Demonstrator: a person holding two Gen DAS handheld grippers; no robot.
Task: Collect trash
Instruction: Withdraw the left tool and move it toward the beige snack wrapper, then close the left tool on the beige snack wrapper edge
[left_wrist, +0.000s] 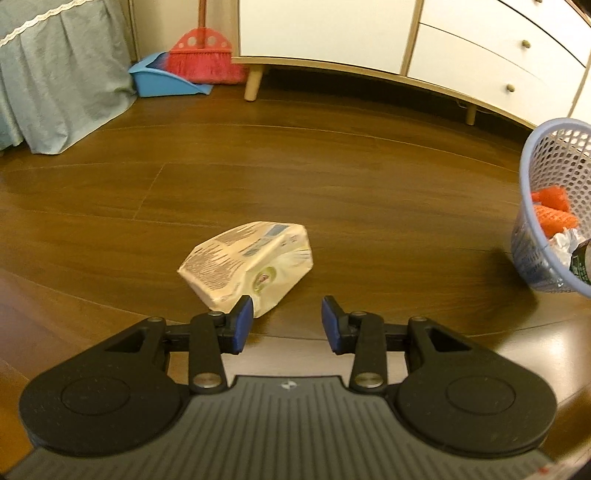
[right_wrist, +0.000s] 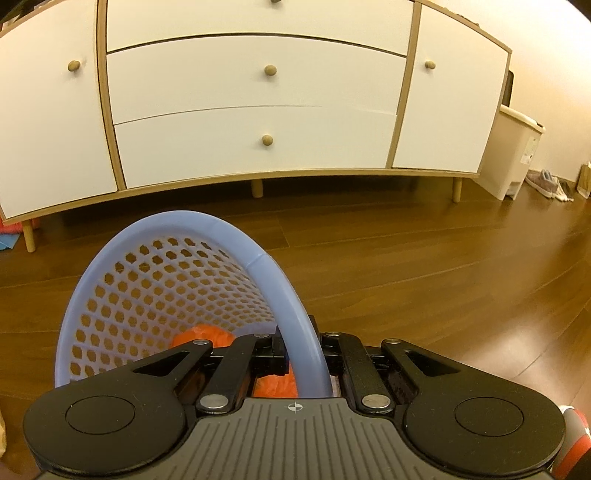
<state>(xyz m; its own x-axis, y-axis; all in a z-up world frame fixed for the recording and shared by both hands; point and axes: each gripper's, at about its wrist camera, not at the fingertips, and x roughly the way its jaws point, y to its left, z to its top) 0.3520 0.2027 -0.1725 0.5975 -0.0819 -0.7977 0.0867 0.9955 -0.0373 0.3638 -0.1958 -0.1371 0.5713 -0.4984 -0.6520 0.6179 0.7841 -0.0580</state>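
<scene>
A crumpled cream wrapper bag (left_wrist: 245, 264) with printed text lies on the wooden floor. My left gripper (left_wrist: 287, 321) hovers just short of it, open, its left blue pad at the bag's near corner. At the right edge stands a pale blue mesh basket (left_wrist: 532, 173) holding orange and white trash (left_wrist: 554, 210). In the right wrist view my right gripper (right_wrist: 304, 354) is shut on the rim of the same basket (right_wrist: 207, 221), which tilts toward the camera with orange trash (right_wrist: 201, 338) inside.
A white sideboard (right_wrist: 255, 110) on wooden legs runs along the far wall. A red broom (left_wrist: 201, 59) and a blue dustpan (left_wrist: 162, 79) stand beside a grey bed skirt (left_wrist: 55, 81). A white bin (right_wrist: 513, 155) and shoes (right_wrist: 546, 182) sit at the far right.
</scene>
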